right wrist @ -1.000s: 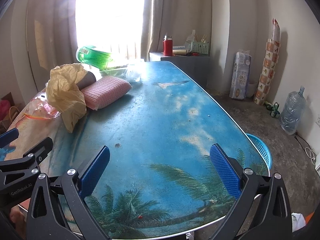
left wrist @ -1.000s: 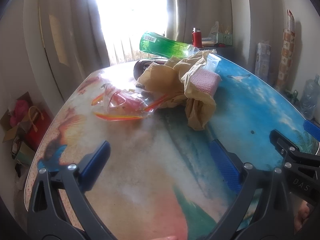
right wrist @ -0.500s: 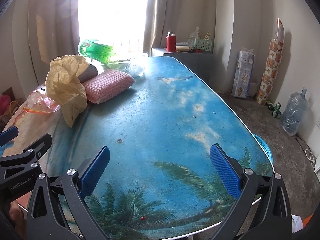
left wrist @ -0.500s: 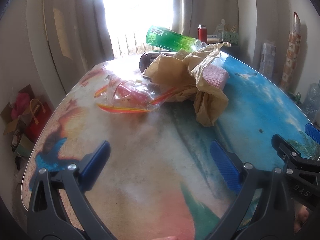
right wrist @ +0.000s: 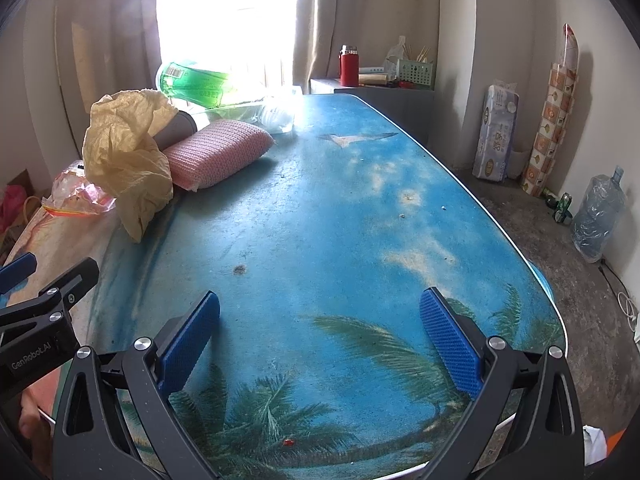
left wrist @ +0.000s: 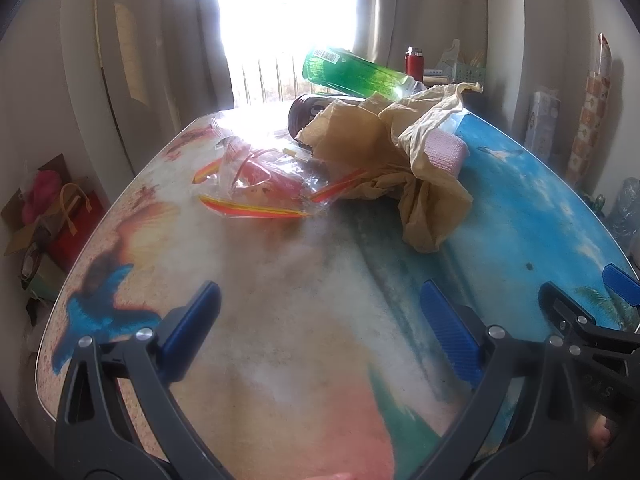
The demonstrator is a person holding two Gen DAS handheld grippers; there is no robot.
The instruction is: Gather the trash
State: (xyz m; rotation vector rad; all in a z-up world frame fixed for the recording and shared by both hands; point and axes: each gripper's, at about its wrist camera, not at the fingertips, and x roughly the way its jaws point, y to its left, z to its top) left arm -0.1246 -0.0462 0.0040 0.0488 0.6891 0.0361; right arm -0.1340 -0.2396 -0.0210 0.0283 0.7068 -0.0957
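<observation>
Trash is piled at the far end of a beach-print table [left wrist: 280,280] [right wrist: 340,220]. The pile holds a crumpled yellow-brown bag [left wrist: 400,160] [right wrist: 124,152], a pink knitted pad [left wrist: 444,152] [right wrist: 216,152], a clear wrapper with red and yellow stripes [left wrist: 260,184] [right wrist: 76,196], a tilted green bottle [left wrist: 352,72] [right wrist: 196,84] and a dark can [left wrist: 308,112]. My left gripper [left wrist: 320,332] hovers open over the near table, well short of the wrapper. My right gripper [right wrist: 320,340] is open too, above the palm print, with nothing between its fingers.
A blue basket [right wrist: 544,280] peeks out beyond the table's right edge. A large water jug [right wrist: 596,220], a paper roll pack [right wrist: 496,136] and a side cabinet with a red flask [right wrist: 348,66] stand at the right wall. Bags [left wrist: 60,216] sit on the floor at left.
Both grippers have moved slightly forward and up over the table, so the trash pile appears a little closer. Nothing was taken hold of.
</observation>
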